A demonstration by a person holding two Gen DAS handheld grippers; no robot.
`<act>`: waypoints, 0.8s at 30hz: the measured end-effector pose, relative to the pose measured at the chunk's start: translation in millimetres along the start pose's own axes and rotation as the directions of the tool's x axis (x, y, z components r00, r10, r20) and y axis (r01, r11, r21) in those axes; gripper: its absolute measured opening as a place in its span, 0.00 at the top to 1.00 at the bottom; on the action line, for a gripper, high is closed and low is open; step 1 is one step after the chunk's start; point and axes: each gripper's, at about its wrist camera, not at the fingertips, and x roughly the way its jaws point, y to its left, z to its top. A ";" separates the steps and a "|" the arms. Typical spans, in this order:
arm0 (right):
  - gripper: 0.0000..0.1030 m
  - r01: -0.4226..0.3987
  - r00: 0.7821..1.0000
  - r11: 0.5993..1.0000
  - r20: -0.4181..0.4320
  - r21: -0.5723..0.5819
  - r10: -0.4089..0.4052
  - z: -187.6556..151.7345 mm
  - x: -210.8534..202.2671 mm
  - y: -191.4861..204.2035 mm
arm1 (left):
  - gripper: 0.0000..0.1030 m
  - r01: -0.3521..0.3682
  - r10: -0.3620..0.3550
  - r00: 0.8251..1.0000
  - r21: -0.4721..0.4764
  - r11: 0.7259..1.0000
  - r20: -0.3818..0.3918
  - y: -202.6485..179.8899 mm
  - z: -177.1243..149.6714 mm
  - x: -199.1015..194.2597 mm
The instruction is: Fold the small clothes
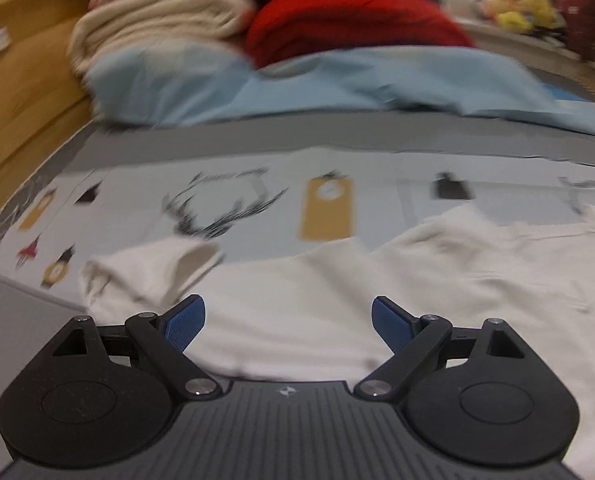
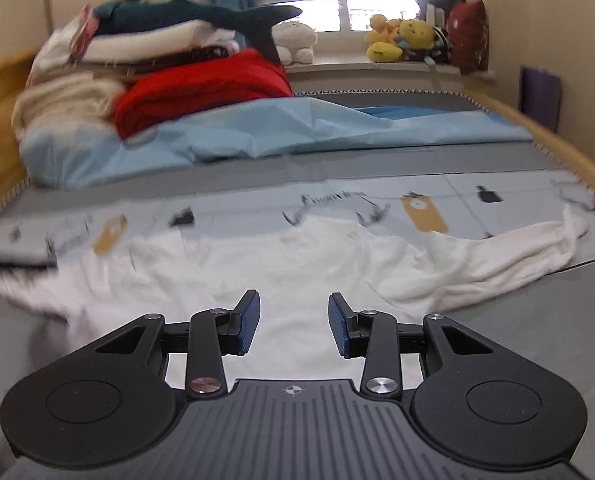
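Note:
A white small shirt (image 1: 337, 300) lies spread on a pale printed cloth (image 1: 257, 184) on the bed. Its left sleeve (image 1: 145, 272) is bunched up. My left gripper (image 1: 288, 320) is open wide, low over the shirt's near hem, holding nothing. In the right wrist view the same shirt (image 2: 257, 264) lies rumpled, with one sleeve (image 2: 537, 248) stretched out to the right. My right gripper (image 2: 294, 324) is open, hovering over the shirt's body, empty.
A light blue sheet (image 2: 257, 132), a red blanket (image 2: 201, 88) and a pile of cream bedding (image 2: 65, 100) lie at the far end. A wooden bed frame (image 1: 17, 100) runs along the left. Plush toys (image 2: 401, 40) sit on the windowsill.

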 end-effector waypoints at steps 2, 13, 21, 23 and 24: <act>0.78 -0.043 0.999 0.999 0.027 0.004 0.043 18.2 13.2 13.7 | 0.11 -0.040 0.040 0.999 -0.016 0.999 -0.018 15.1 -1.9 11.7; 0.83 -0.181 0.983 0.979 -0.024 -0.093 0.180 16.8 80.6 63.8 | 0.35 -0.217 0.216 0.975 -0.014 0.976 -0.057 65.0 1.8 83.0; 0.83 -0.222 0.974 0.963 -0.083 -0.151 0.211 15.9 92.2 74.4 | 0.97 -0.236 0.248 0.963 0.110 0.965 -0.104 64.2 15.3 121.3; 0.83 -0.211 0.975 0.971 -0.101 -0.110 0.200 16.7 94.9 65.9 | 0.98 -0.235 0.245 0.965 0.102 0.967 -0.096 71.4 23.2 116.4; 0.83 -0.205 0.975 0.974 -0.107 -0.093 0.195 17.1 96.5 61.1 | 0.98 -0.225 0.232 0.968 0.080 0.971 -0.093 74.1 27.8 112.1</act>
